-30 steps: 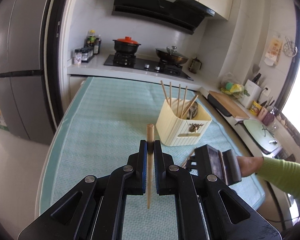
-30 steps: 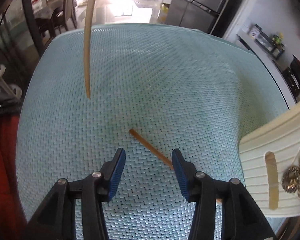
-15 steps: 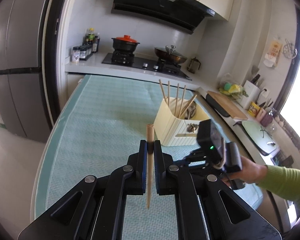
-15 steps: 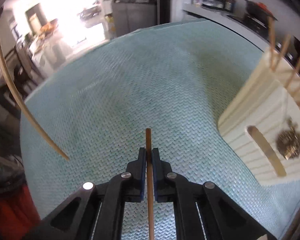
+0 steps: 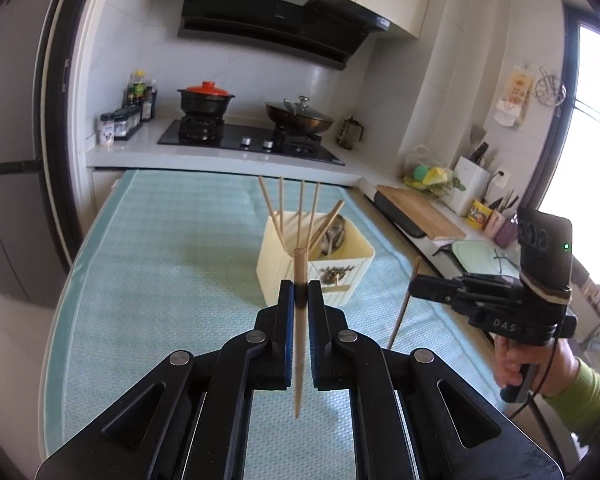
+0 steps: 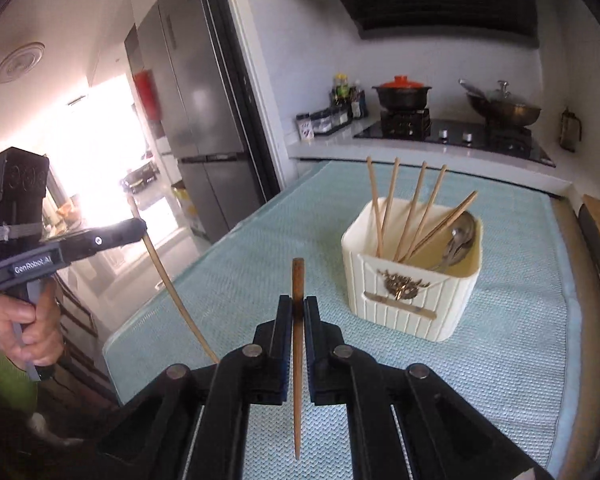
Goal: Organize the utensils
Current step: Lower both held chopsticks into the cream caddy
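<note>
Left gripper (image 5: 300,294) marked "GenRobot.AI", right gripper (image 6: 298,312) "DAS"

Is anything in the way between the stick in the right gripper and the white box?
No. Only bare mat lies between the chopstick in the right gripper and the holder.

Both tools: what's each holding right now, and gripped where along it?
Left tool is shut on a light chopstick, gripped near its thick upper end. Right tool is shut on a darker chopstick, also near the thick end, tips pointing down.
</note>
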